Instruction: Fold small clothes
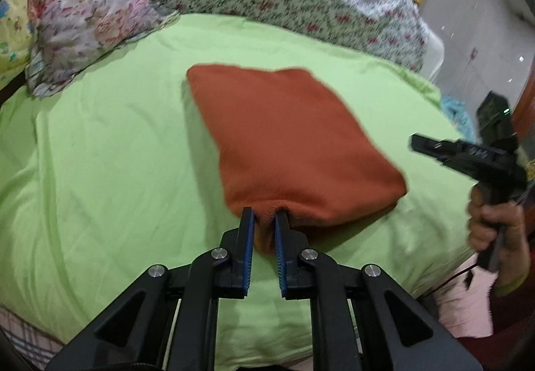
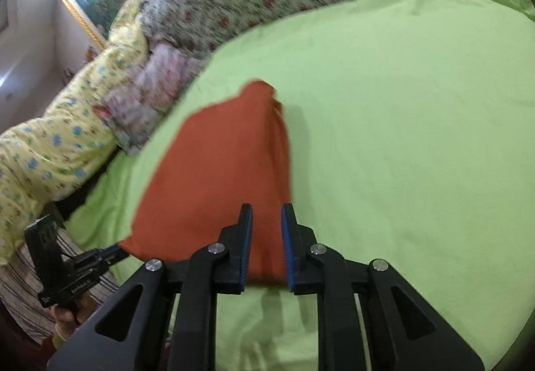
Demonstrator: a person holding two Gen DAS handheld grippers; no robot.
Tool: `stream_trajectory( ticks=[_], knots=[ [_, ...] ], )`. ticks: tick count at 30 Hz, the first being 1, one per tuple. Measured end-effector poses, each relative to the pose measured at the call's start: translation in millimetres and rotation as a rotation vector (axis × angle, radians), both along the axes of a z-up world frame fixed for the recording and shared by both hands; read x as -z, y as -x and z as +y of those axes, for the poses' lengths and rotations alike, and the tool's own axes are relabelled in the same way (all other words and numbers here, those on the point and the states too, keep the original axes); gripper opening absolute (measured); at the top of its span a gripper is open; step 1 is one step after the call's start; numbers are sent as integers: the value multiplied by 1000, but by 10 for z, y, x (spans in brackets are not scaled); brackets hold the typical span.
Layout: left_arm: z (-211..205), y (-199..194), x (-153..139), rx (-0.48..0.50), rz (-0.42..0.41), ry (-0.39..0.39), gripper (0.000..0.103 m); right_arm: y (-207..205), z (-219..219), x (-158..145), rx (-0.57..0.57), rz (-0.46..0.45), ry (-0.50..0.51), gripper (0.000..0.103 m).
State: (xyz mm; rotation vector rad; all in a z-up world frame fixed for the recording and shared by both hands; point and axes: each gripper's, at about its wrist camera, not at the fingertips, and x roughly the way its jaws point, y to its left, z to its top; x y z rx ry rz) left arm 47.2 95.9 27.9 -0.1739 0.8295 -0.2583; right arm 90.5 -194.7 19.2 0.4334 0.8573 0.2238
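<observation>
Blue pads of the left gripper [image 1: 264,215] stand slightly apart, with a pinch of the orange cloth's [image 1: 287,136] near hem between them; whether they press it I cannot tell. This folded cloth lies flat on the green sheet [image 1: 100,170]. Jaws of the right gripper [image 2: 266,213] are released, holding nothing. If the hem catches on a pad, lifting probably drags the fold open.

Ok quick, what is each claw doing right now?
Left claw: pinching the near edge of the folded orange cloth.
Right claw: open a little, holding nothing, off the cloth.
</observation>
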Motion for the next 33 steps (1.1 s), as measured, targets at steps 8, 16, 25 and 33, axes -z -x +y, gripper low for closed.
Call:
stream_trajectory(
  ticks=[8, 16, 25, 33],
  knots=[
    [133, 51, -353, 32, -54, 23, 27, -222, 174, -194, -46, -42, -16, 18],
    [33, -764, -7, -46, 20, 30, 27, -687, 290, -39, -52, -11, -87, 18],
    [104, -1327, 436, -87, 130, 13, 20, -1245, 308, 483, 0, 125, -9, 14],
    [93, -878, 148, -59, 68, 58, 18, -1112, 211, 451, 13, 105, -54, 11]
  ],
)
